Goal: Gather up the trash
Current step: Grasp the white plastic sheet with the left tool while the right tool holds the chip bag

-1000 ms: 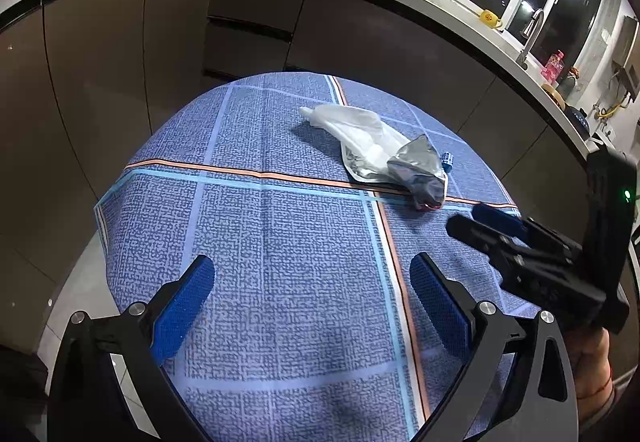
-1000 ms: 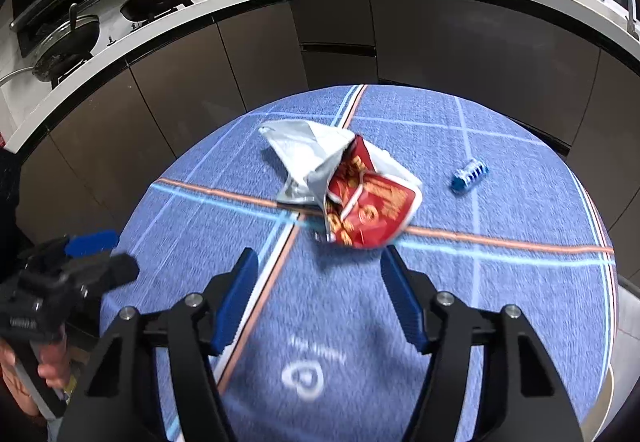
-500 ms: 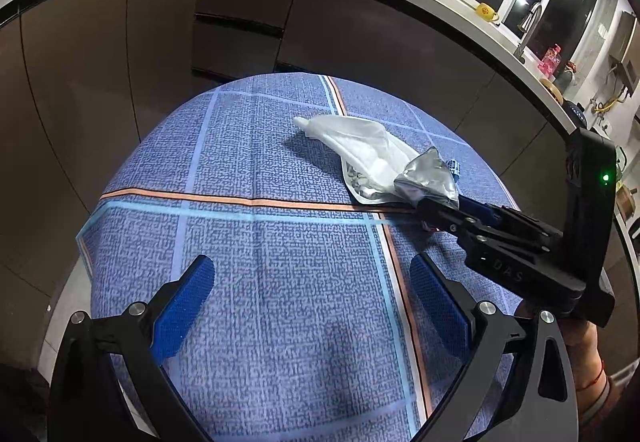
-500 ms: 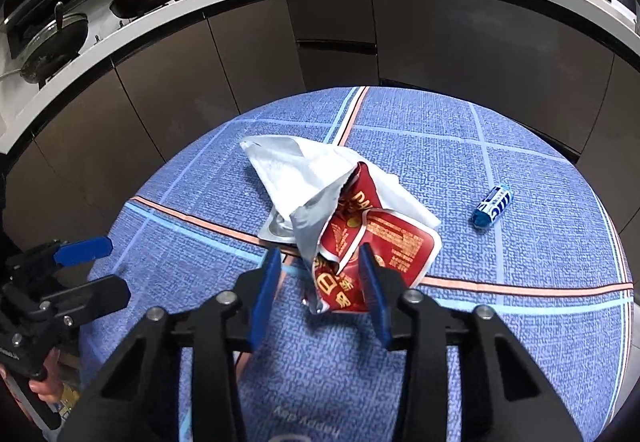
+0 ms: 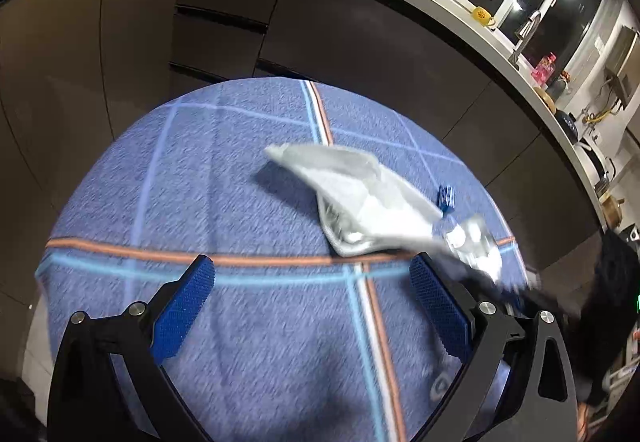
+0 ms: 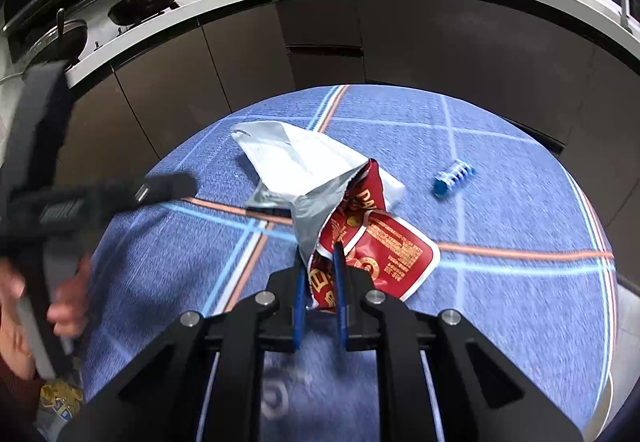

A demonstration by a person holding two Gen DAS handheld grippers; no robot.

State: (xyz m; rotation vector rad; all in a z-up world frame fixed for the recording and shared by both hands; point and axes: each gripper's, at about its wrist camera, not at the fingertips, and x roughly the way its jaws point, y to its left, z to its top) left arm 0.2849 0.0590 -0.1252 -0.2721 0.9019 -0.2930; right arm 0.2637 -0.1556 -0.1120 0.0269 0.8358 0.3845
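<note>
Two pieces of trash lie on the blue checked tablecloth (image 6: 500, 322) of the round table: an empty red-and-silver snack bag (image 6: 360, 238) near the middle, and a small blue wrapper (image 6: 454, 177) just beyond it toward the table's far right edge. Going from the left, the left gripper (image 5: 316, 306) hangs over the near part of the table with its fingers wide apart and nothing between them. The bag lies stretched with its long axis running from a white, pointed end (image 6: 256, 134) aimed at the far left edge down to its torn red mouth at the near side. There the right gripper (image 6: 319, 284) has its fingers pressed together on a crumpled flap of that mouth. The likely trouble is the thin grip: only a fold of slick foil is pinched, so a quick lift could let it slide out, or the trailing tail could drag across the cloth. The blue wrapper sits apart and untouched, easy to overlook.
</note>
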